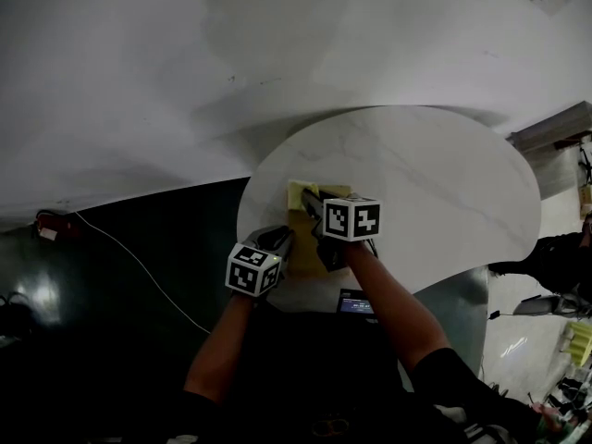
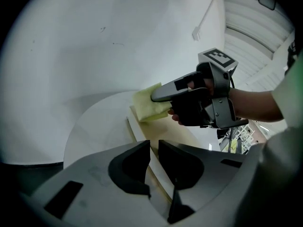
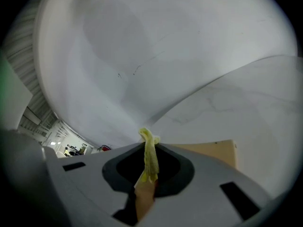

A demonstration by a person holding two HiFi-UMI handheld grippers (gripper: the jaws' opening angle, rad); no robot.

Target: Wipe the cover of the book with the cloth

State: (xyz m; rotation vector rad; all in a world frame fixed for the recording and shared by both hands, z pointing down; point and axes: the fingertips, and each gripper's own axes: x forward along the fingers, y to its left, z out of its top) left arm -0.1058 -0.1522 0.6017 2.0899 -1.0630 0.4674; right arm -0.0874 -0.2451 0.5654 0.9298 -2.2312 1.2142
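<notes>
One round table (image 1: pixel 444 183) carries everything: a smooth white top with faint grey veins, like stone. At its near-left edge the left gripper (image 2: pixel 154 157), grey moulded plastic with a marker cube, comes in low on a forearm that slants forward and to the right. Its jaws are drawn together to a thin slit, with nothing seen held in them, and they sit over the near-left edge of the book (image 2: pixel 165 136).

There is one book. It is a flat rectangle with a plain tan cover and a paler band of page edges along its left side, and it lies on the near-left part of the table.

There is one cloth (image 2: pixel 149 104). It is soft, pale yellow and bunched into folds, and it lies on the book's far-left corner, hanging slightly past it.

The right gripper (image 3: pixel 149 169) is clenched on this cloth. A crumpled yellow strip stands pinched between its jaws. Its forearm reaches forward and to the left from the table's near edge, with the hand wrapped round the black handle.
</notes>
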